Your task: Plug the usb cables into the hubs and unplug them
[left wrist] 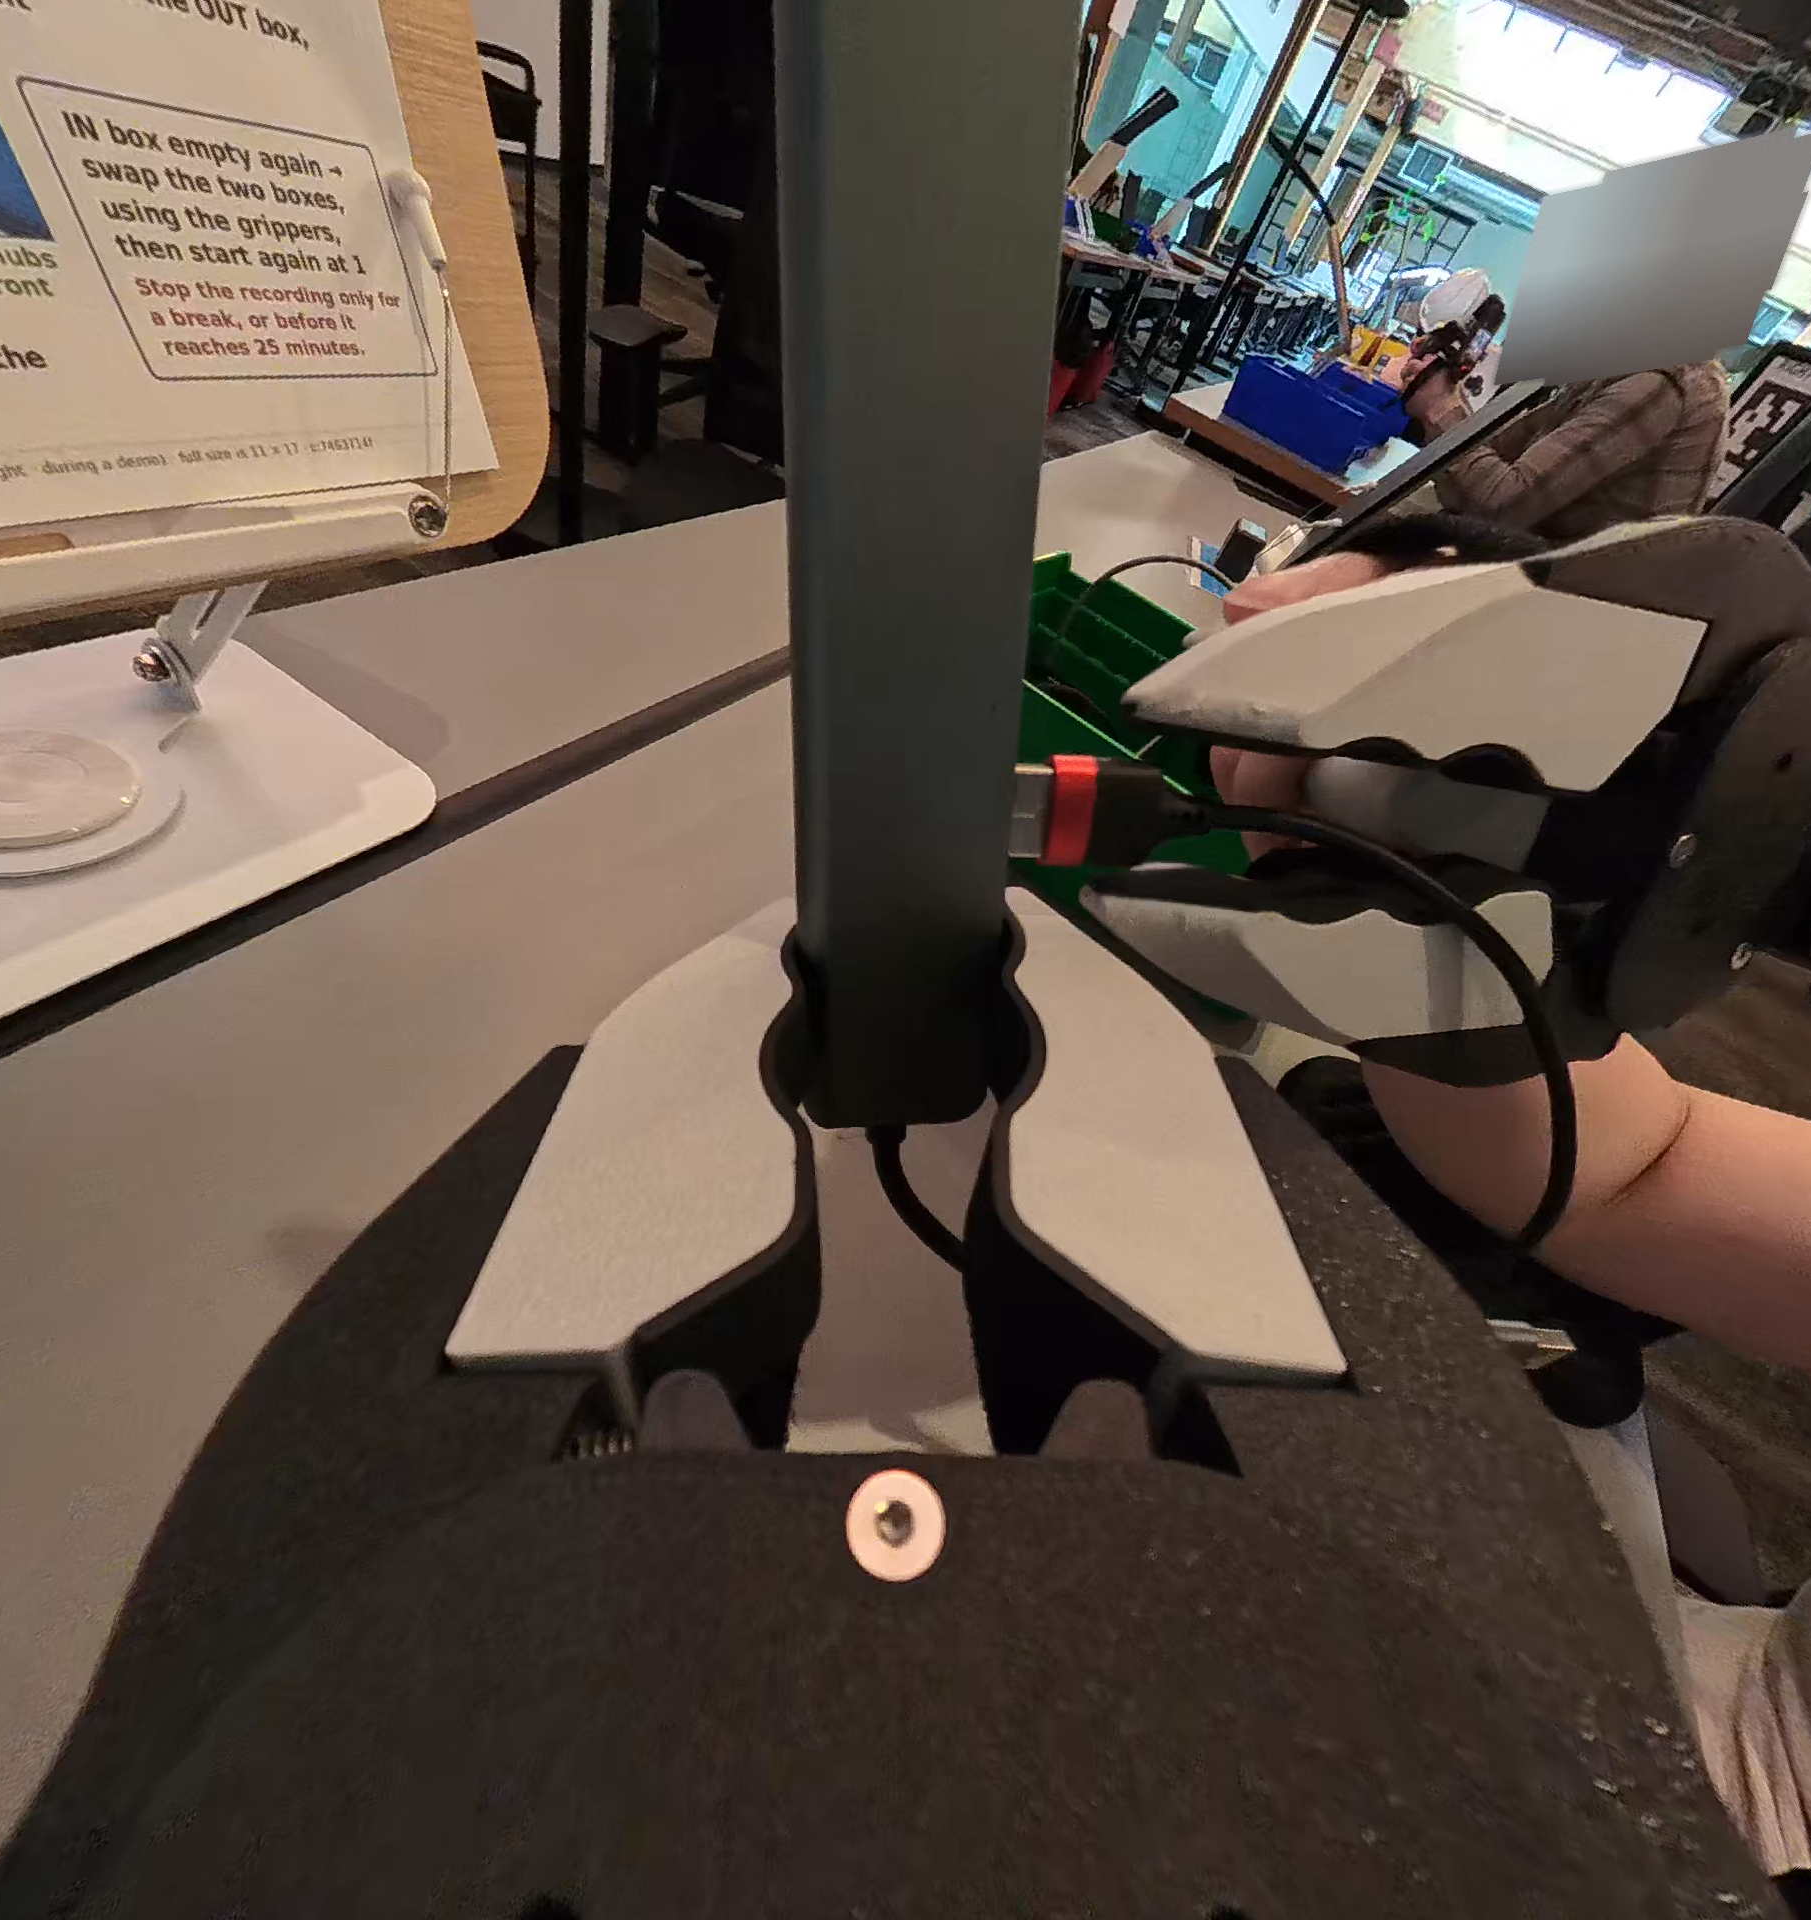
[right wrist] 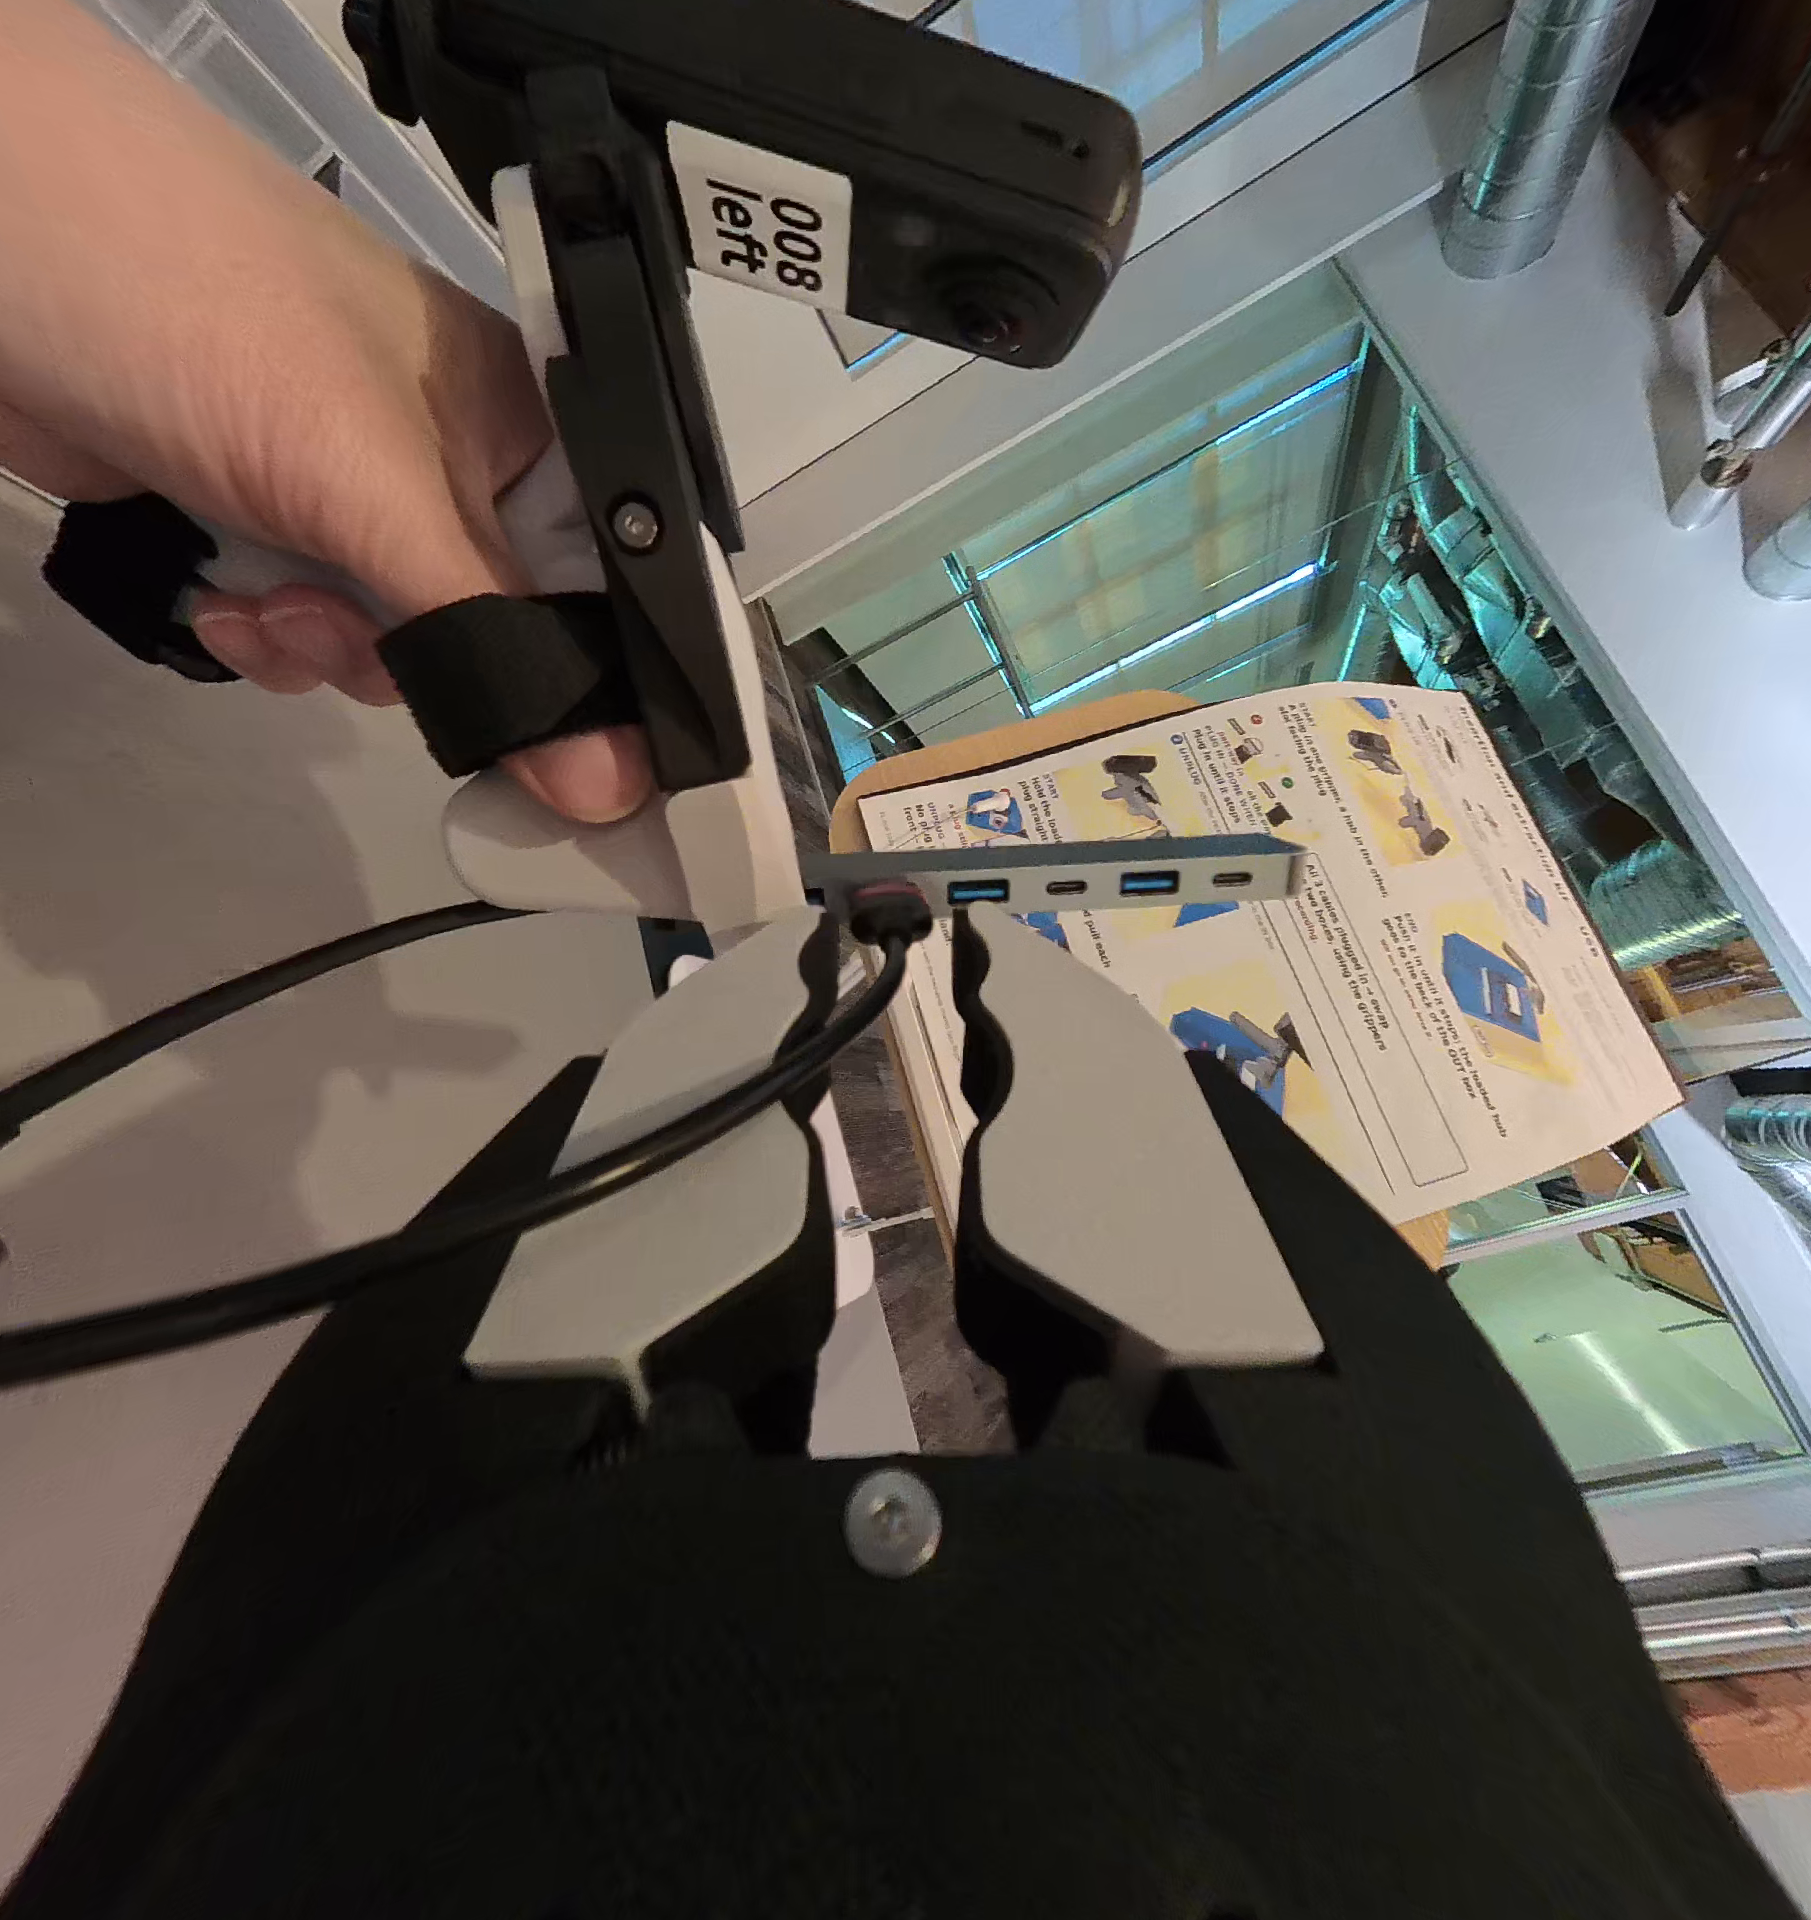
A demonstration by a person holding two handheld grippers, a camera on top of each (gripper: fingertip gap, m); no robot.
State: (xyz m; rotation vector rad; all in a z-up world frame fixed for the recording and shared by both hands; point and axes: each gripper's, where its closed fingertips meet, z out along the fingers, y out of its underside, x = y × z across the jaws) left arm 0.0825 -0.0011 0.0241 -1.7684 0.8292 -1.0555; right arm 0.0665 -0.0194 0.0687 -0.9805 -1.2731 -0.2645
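While the left gripper is pinching the grey hub upright above the worktop, the right gripper is pinching the red-collared USB plug just beside it. Behind them, a green bin is sitting on the worktop, its contents unclear.

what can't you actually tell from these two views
- Left wrist view: hub runs off the top edge. Its port side is edge-on, so how deep the red-banded plug sits is hidden.
- Right wrist view: blur and the tips of the right tool cover that joint.
- Left wrist view: green bin contents, behind the right tool.
- Right wrist view: black cables leave the left edge.
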